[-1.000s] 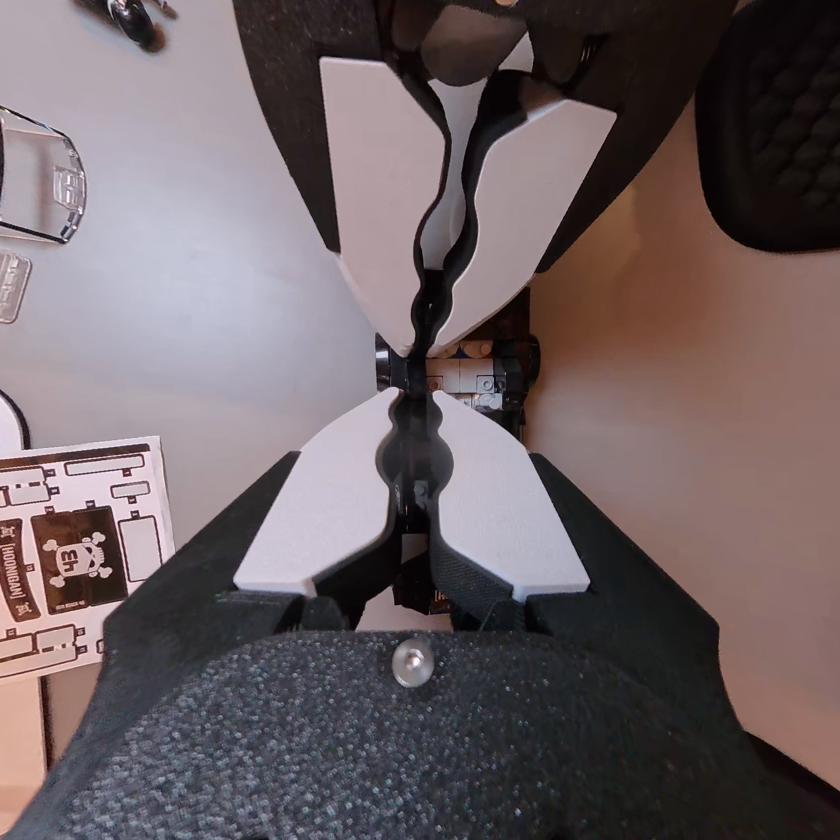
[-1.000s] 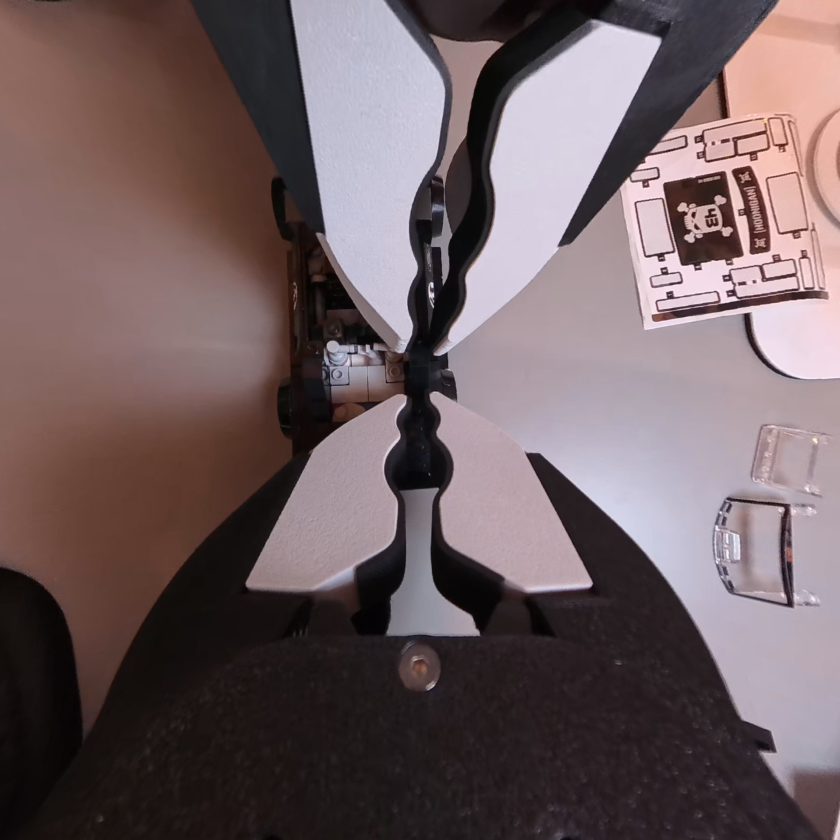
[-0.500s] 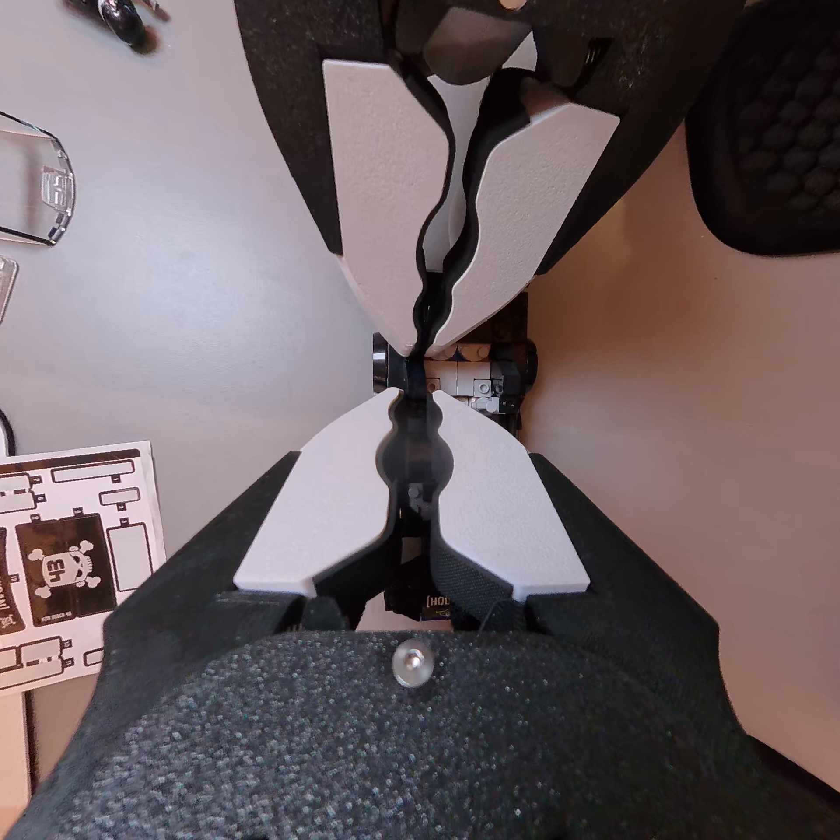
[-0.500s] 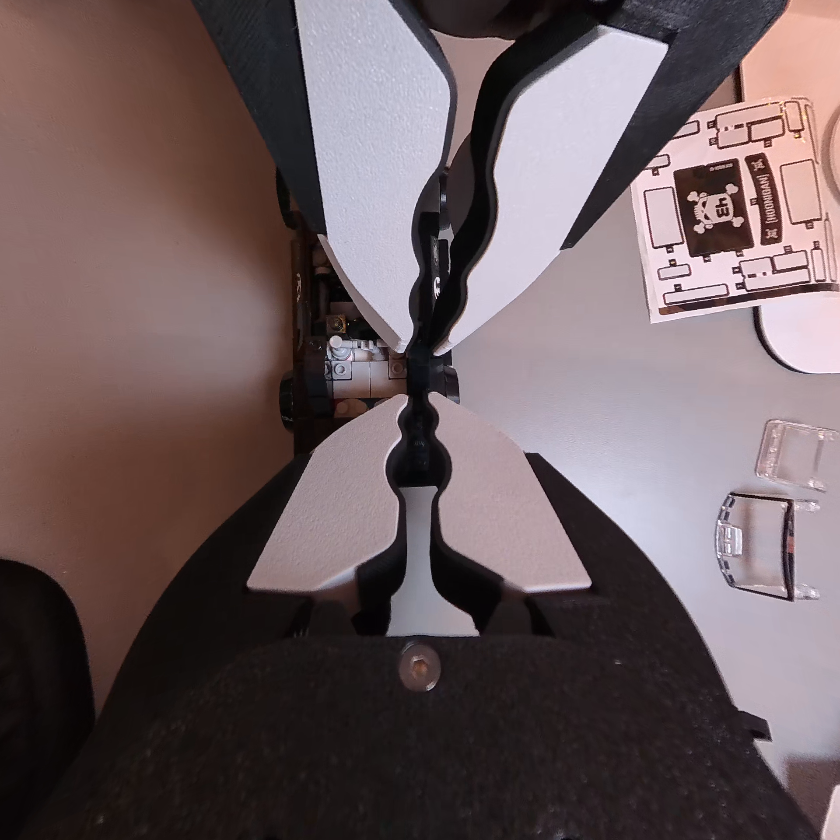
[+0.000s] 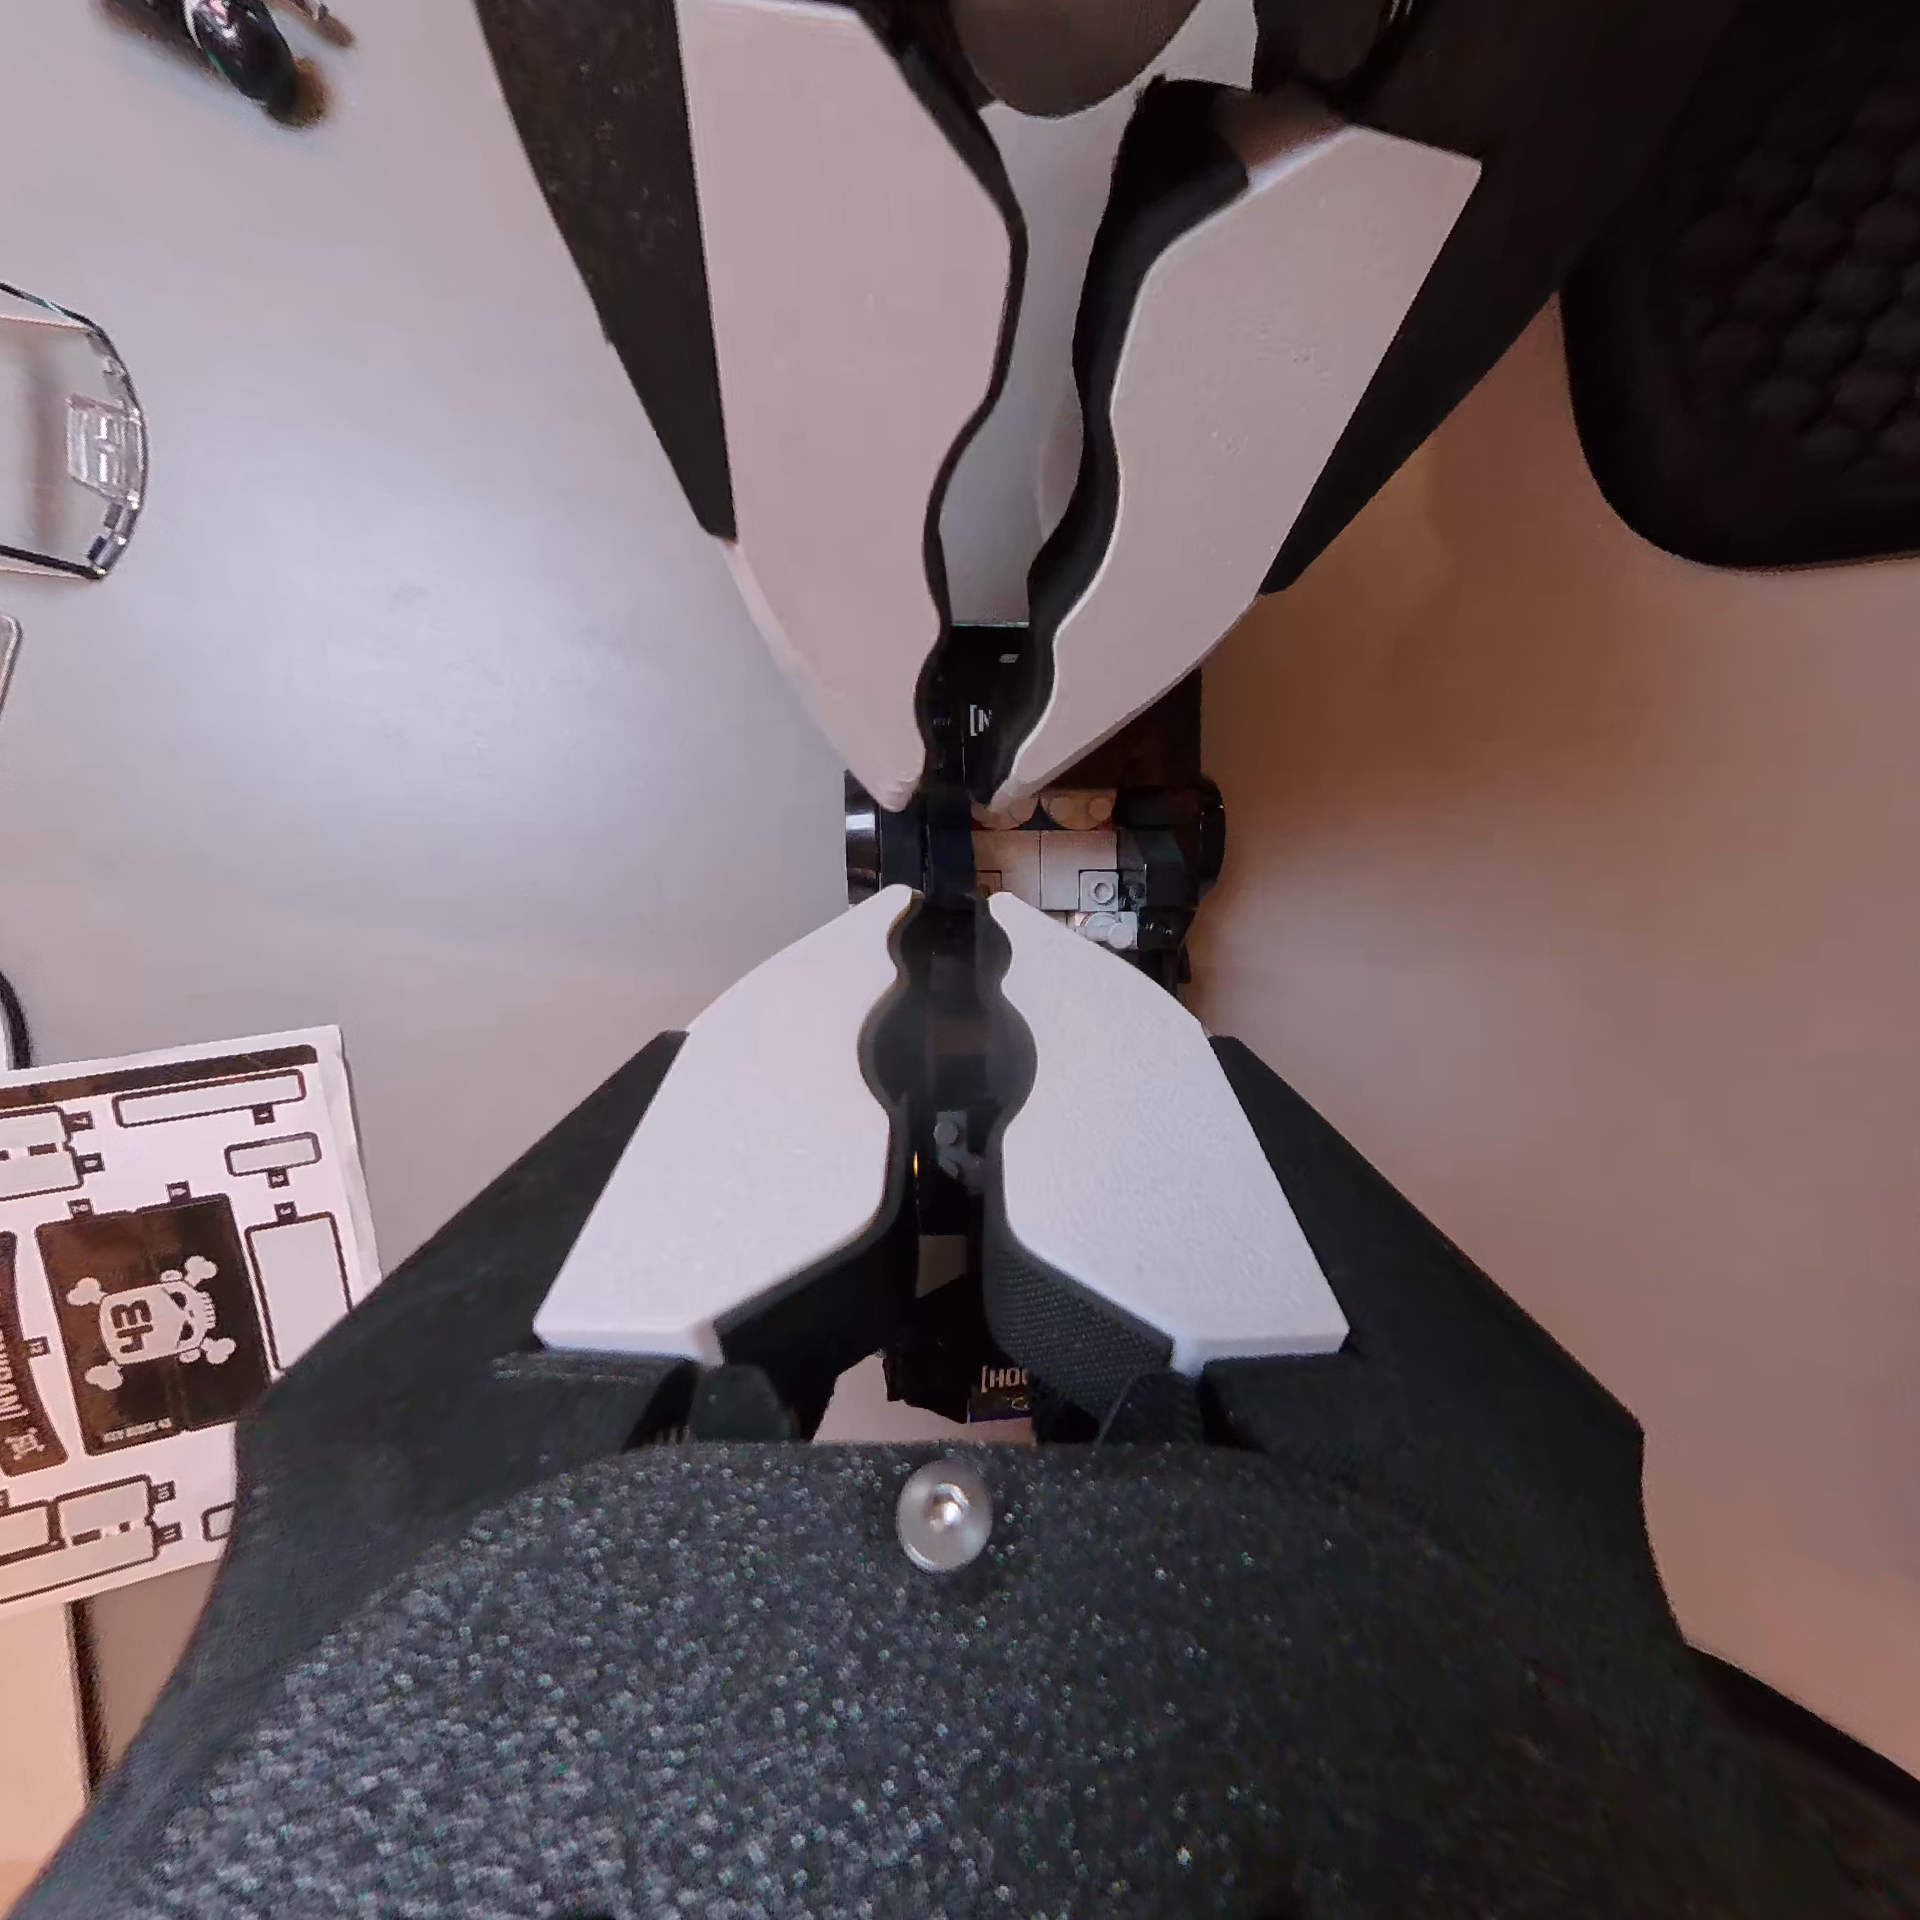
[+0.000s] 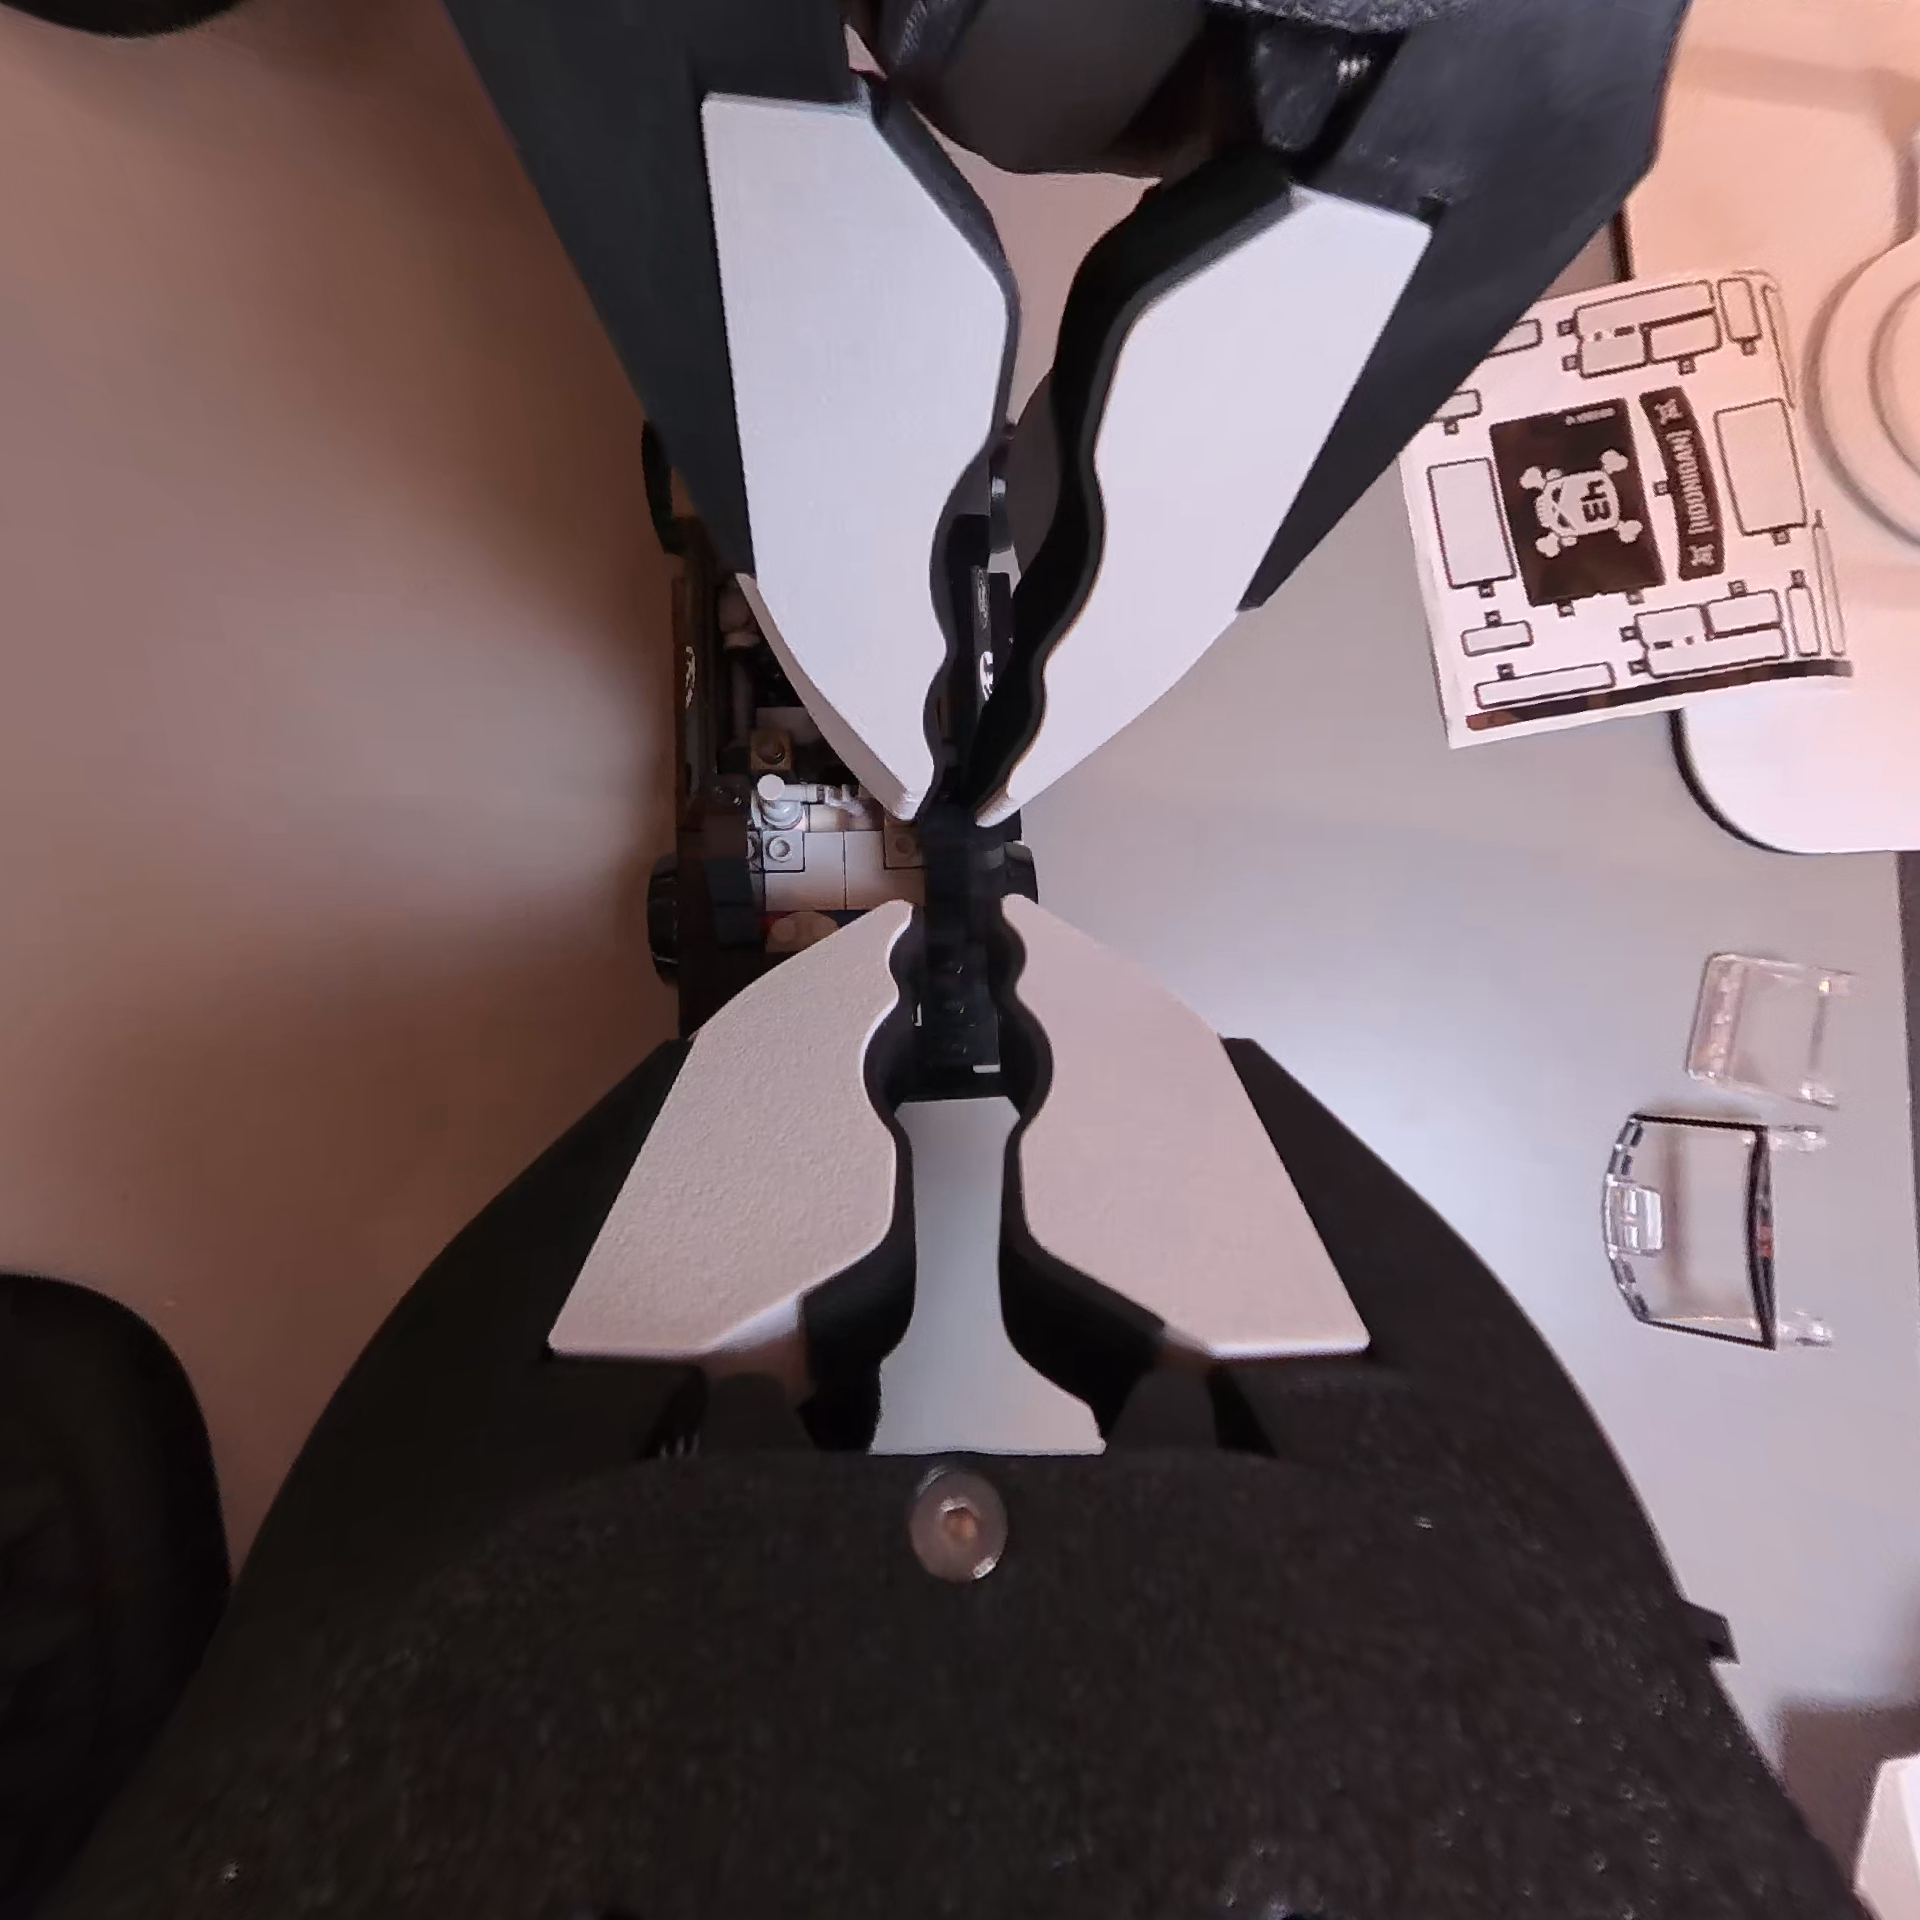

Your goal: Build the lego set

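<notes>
A partly built black lego car (image 5: 1081,862) with grey and white bricks inside is held in the air between my two grippers, which face each other tip to tip. My left gripper (image 5: 948,899) is shut on a thin black side part of the car. My right gripper (image 5: 951,800) comes in from the far side and is shut on the same black side. In the right wrist view the right gripper (image 6: 958,914) is at the bottom, the left gripper (image 6: 948,816) at the top, and the car (image 6: 810,852) sticks out to the left.
A sticker sheet (image 5: 177,1299) (image 6: 1621,520) lies on the grey table. Clear windscreen pieces (image 6: 1683,1226) (image 5: 62,457) lie nearby. A white round base (image 6: 1818,748) and a black chair (image 5: 1745,260) are off to the sides. The table edge runs under the car. The grippers are tip to tip, or close to it. The white round base (image 6: 1818,748) is about 20 cm from both grippers' fingertips.
Both grippers and the car have shifted slightly over the table; the sticker sheet slides a little in both views. Both grips stay the same.
</notes>
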{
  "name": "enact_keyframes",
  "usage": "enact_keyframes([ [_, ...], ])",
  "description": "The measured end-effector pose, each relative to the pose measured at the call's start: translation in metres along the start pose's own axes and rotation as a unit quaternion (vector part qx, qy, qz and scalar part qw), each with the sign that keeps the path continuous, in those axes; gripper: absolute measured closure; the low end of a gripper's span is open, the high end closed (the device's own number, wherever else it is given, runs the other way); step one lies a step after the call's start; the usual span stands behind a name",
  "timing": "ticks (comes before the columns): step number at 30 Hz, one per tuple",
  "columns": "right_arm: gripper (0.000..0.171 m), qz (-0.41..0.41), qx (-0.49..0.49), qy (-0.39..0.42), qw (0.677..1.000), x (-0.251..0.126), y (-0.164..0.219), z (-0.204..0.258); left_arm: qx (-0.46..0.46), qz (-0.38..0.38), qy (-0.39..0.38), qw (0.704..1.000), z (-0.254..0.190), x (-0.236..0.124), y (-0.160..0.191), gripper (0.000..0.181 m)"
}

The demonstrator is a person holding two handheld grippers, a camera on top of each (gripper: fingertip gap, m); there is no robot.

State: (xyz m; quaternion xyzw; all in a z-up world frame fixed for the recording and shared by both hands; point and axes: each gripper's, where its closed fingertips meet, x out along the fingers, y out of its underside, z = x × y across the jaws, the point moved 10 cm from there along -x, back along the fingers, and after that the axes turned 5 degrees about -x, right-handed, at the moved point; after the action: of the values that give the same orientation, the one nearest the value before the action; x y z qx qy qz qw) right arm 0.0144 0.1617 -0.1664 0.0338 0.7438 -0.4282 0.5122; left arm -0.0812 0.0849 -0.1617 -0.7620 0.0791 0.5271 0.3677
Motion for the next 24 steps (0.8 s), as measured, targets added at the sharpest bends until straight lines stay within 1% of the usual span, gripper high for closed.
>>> enact_keyframes([
  [16,0.163,0.01,-0.005,0.009,1.0,0.012,0.0,0.001,-0.01,-0.014,0.003,1.0,0.002,0.0,0.003,0.173],
  [24,0.163,0.034,0.009,0.013,0.999,0.014,-0.004,0.0,-0.027,-0.043,-0.006,0.999,0.001,-0.005,0.016,0.173],
])
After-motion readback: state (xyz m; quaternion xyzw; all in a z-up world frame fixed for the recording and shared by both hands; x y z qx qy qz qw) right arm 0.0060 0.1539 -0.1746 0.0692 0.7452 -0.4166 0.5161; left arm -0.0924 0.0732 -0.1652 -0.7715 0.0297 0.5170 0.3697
